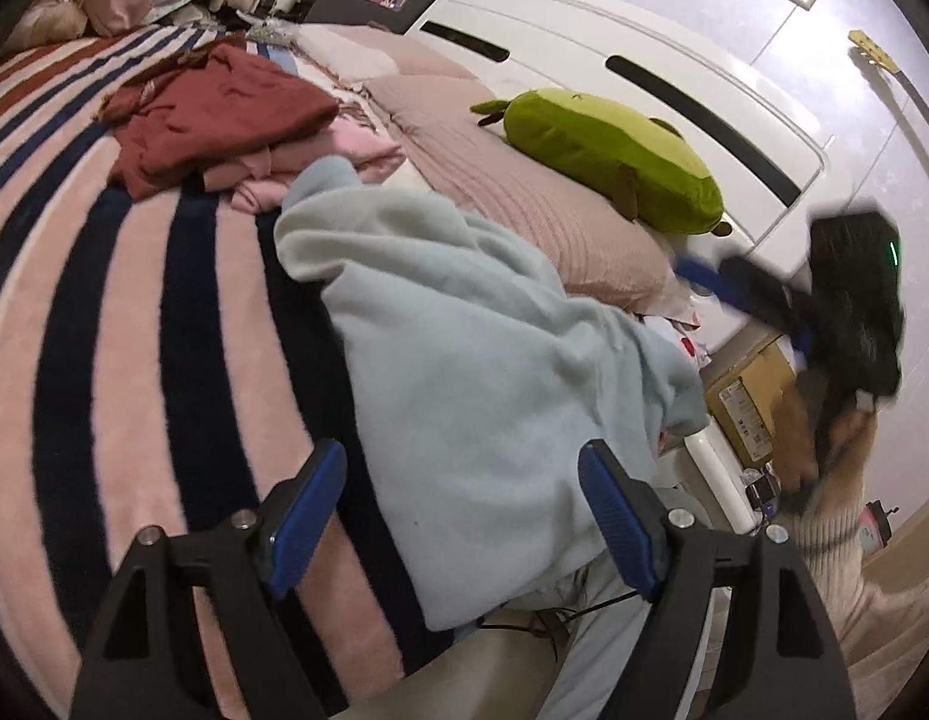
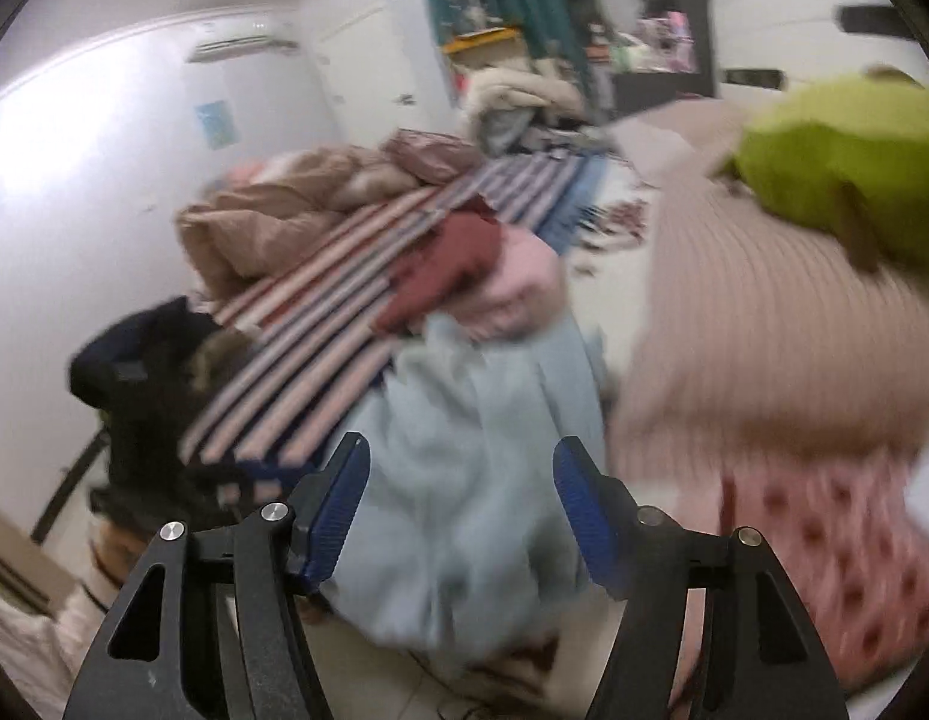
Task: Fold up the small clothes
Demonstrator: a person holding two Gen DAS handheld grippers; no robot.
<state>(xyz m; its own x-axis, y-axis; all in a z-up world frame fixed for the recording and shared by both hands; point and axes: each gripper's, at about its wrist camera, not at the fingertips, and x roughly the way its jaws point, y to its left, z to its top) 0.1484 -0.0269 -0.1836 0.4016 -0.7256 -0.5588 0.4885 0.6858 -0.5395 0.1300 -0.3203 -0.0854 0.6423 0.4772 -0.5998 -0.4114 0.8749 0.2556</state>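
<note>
The left gripper (image 1: 464,516) has its blue-padded fingers (image 1: 305,516) spread wide, pressing on nothing, with the near hem of a pale blue fleece garment (image 1: 464,372) lying between and below them. The right gripper (image 2: 461,516) also stands open and empty above the same fleece, though its view is blurred; in the left wrist view it shows as a dark smear off to the right (image 1: 758,300). The fleece lies rumpled across the near edge of a bed covered by a pink blanket with navy stripes (image 1: 134,312), one sleeve reaching toward a dark red garment (image 1: 218,114) piled on a light pink one (image 1: 344,150). A ribbed dusty-pink pillow (image 1: 524,192) and a green plush toy (image 1: 608,156) sit beyond. The fleece looks thick, soft and light; it should drape and sag rather than hold a crease, yet not slip from the pads. Pinching a hem corner or shoulder seam with each gripper seems the surest hold.
</note>
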